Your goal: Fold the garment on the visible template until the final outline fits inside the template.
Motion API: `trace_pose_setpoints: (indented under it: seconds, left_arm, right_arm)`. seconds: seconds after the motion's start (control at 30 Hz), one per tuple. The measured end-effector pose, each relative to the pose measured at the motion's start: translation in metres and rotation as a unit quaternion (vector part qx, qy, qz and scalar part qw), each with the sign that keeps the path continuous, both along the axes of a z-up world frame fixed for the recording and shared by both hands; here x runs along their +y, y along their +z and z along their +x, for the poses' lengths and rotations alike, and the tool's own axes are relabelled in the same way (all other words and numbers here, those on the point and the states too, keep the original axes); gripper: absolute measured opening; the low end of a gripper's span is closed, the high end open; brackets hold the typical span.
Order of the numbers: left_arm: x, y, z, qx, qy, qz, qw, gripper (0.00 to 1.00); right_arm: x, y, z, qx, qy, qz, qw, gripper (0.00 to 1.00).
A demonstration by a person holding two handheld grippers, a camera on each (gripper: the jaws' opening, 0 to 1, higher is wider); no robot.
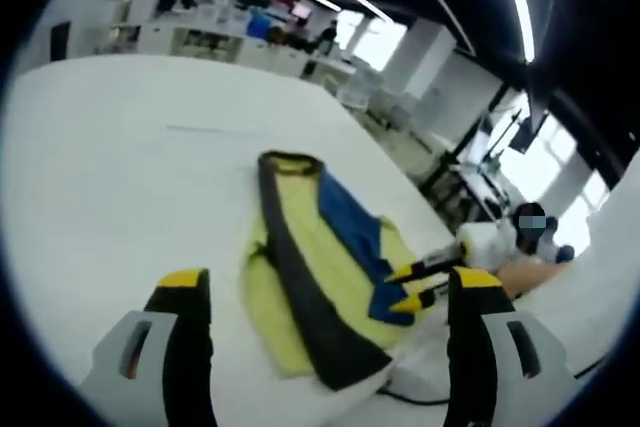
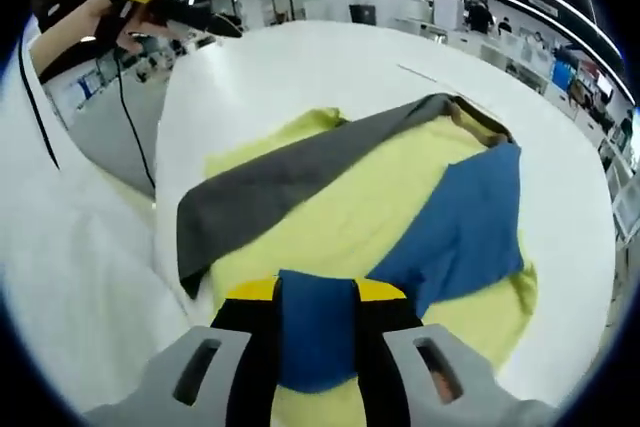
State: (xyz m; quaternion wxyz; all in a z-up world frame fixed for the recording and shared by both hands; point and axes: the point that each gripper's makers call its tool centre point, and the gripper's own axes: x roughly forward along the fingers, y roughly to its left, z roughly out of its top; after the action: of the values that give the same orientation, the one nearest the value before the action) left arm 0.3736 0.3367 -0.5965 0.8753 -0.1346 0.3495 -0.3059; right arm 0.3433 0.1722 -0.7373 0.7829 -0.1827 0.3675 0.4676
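Lying lengthwise ahead of the left gripper (image 1: 325, 292), the yellow, blue and dark-grey fabric garment (image 1: 325, 267) stretches away from its jaws, collar end farthest, on the broad white table (image 1: 120, 167). In the left gripper view those jaws stand wide apart and hold nothing, with the near hem of the garment sitting between and just beyond them. The right gripper (image 2: 316, 297) is the nearer of the two to the cloth: in the right gripper view its yellow-tipped jaws are closed down on a fold of the blue panel, which runs up between them, and the rest of the garment (image 2: 330, 207) spreads out in front, the grey band crossing to the left and the collar at the far side. From the left gripper view the right gripper comes in from the right, its tips touching the blue edge. A thin line on the table beyond the collar may be part of the template, though I cannot tell. The fold likely turns on carrying that pinched blue edge across the garment's long axis toward the grey band.
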Motion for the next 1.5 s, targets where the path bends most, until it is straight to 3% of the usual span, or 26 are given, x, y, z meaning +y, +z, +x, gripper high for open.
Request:
trace_pose_setpoints:
  seconds: [0.37, 0.73, 1.27, 1.5]
  left_arm:
    - [0.006, 0.0, -0.012, 0.002, 0.014, 0.009, 0.9999, 0.95]
    - [0.024, -0.008, -0.021, 0.011, 0.036, 0.016, 0.9991, 0.95]
    - [0.022, -0.009, -0.018, 0.012, 0.032, 0.016, 0.9993, 0.95]
    - [0.008, -0.003, -0.017, 0.01, 0.013, 0.013, 0.9998, 0.93]
  right_arm:
    - [0.014, -0.008, -0.007, 0.002, 0.062, -0.019, 0.9979, 0.28]
    - [0.022, -0.025, -0.013, -0.012, 0.133, -0.065, 0.9889, 0.21]
    - [0.016, -0.032, -0.009, -0.048, 0.126, -0.091, 0.9868, 0.06]
    - [0.015, -0.028, -0.01, -0.03, 0.099, -0.079, 0.9915, 0.03]
